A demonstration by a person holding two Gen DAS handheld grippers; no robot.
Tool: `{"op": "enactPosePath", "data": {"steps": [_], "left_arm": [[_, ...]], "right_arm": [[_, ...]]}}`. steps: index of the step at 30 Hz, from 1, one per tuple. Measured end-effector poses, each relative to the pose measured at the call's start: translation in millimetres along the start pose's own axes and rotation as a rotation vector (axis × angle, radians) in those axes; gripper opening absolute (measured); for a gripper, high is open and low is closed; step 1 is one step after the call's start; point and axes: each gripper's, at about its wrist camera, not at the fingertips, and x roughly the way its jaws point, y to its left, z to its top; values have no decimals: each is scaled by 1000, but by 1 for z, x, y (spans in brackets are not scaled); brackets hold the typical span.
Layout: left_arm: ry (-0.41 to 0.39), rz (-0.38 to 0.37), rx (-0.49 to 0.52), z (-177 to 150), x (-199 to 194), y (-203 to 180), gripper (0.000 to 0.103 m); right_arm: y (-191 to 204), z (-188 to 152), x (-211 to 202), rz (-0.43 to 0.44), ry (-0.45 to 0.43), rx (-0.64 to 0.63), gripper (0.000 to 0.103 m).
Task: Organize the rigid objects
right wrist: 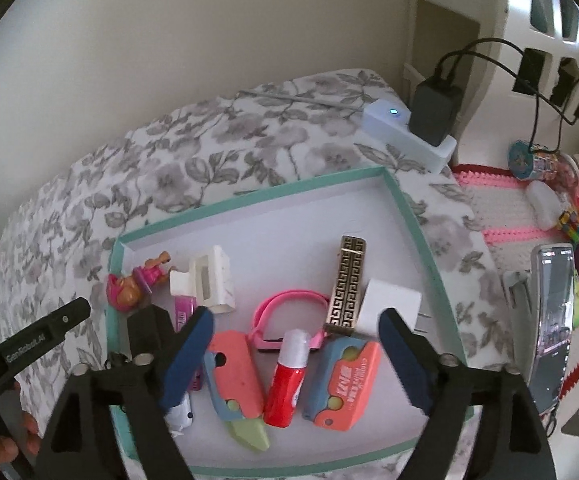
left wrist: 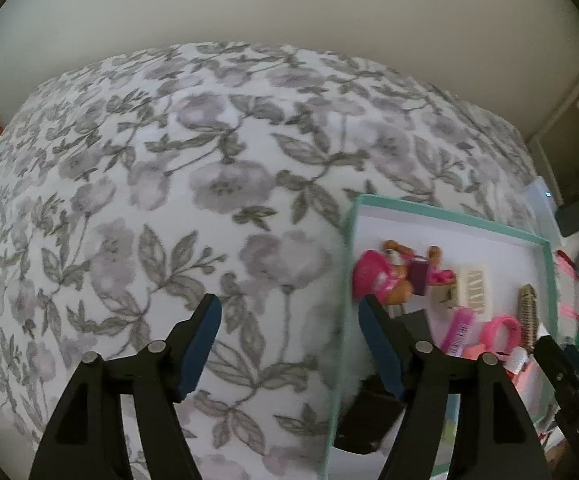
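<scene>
A teal-rimmed white tray (right wrist: 409,208) lies on the floral bedspread (left wrist: 169,200). In it are a red glue stick (right wrist: 287,380), a coral and blue toy knife (right wrist: 235,380), a coral box (right wrist: 345,384), a gold patterned bar (right wrist: 347,284), a white plug (right wrist: 393,308), a pink strap (right wrist: 285,300), a white holder (right wrist: 209,280) and a pink toy figure (right wrist: 129,284). My right gripper (right wrist: 297,316) hangs open above these things, gripping none. My left gripper (left wrist: 289,304) is open over the bedspread, its right finger over the tray's rim (left wrist: 345,280). The pink figure (left wrist: 373,280) lies just beyond.
A white power strip (right wrist: 405,132) with a black charger sits behind the tray by the wall. To the right lie a phone (right wrist: 553,320) and a pink crocheted mat (right wrist: 505,208) with small toys. A hand (right wrist: 5,440) shows at the lower left.
</scene>
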Motion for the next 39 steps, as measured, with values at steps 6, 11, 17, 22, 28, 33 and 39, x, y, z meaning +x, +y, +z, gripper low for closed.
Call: {"op": "enactPosePath", "data": {"steps": [6,11,17,22,28,33,39], "left_arm": [[-7,22,-8,1,3,5,89],[-26,61,3,1,6,6,94],[-41,69,2,2,7,10,94],[-53,62,-3,1,0,14,94],[-81,62,-8,-7,-13,20,94],[-111,108,21,-17,-31,24,94],[-136,137,38,-34,-53,36,94]], "right_arm": [[4,-3,8,7,13,-5,103],[9,-4,11,6,18,-24,103],[12,-3,10,3,3,-37,103],[16,-4,9,11,3,-39,103],[28,-11,-1,23,-8,-56,103],[39,-21,-17,40,-26,-74,103],[50,-37,-36,57,-46,-75,103]]}}
